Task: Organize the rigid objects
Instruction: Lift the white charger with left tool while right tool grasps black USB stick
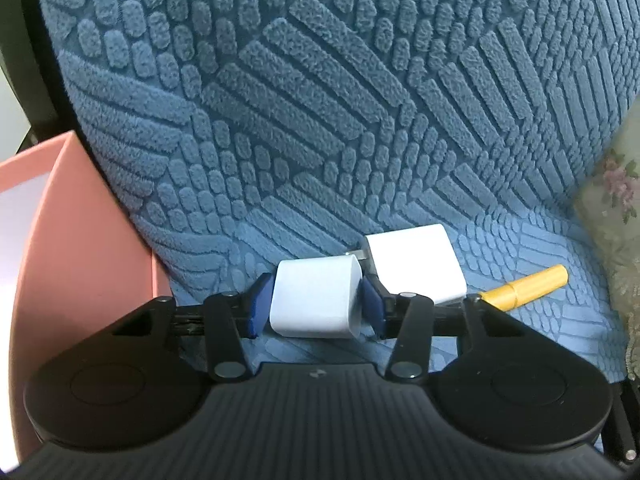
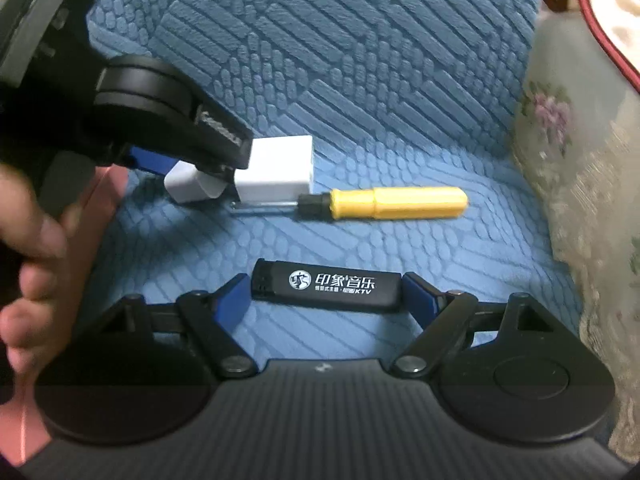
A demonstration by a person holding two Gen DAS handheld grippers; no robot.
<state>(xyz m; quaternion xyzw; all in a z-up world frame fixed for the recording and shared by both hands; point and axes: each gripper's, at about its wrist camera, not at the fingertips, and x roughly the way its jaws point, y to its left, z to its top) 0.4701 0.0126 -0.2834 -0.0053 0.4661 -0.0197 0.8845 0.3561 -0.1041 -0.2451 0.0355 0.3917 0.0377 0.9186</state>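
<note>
Your left gripper [image 1: 316,300] has its blue pads [image 1: 260,304] pressed against both sides of a small white charger block [image 1: 316,298], so its jaws are clamped on that block. Just behind the block, touching or nearly touching it, sits a larger white charger cube [image 1: 416,268]. To the right of the cube, a yellow-handled screwdriver [image 1: 528,286] lies on the blue textured cushion [image 1: 320,100]. On the other side of the block, past the cushion's edge, stands a pink bin [image 1: 80,260].

Your right gripper [image 2: 326,294] has its jaws spread wide, with a black lighter [image 2: 326,288] bearing white print lying crosswise between the pads. Whether the pads press on its ends, you cannot tell. Beyond the lighter, the screwdriver lies flat, its shaft tip beside the white cube. A floral pillow [image 2: 580,184] stands well to the right of the lighter. Your hand [image 2: 32,264], blurred, shows at the left edge.
</note>
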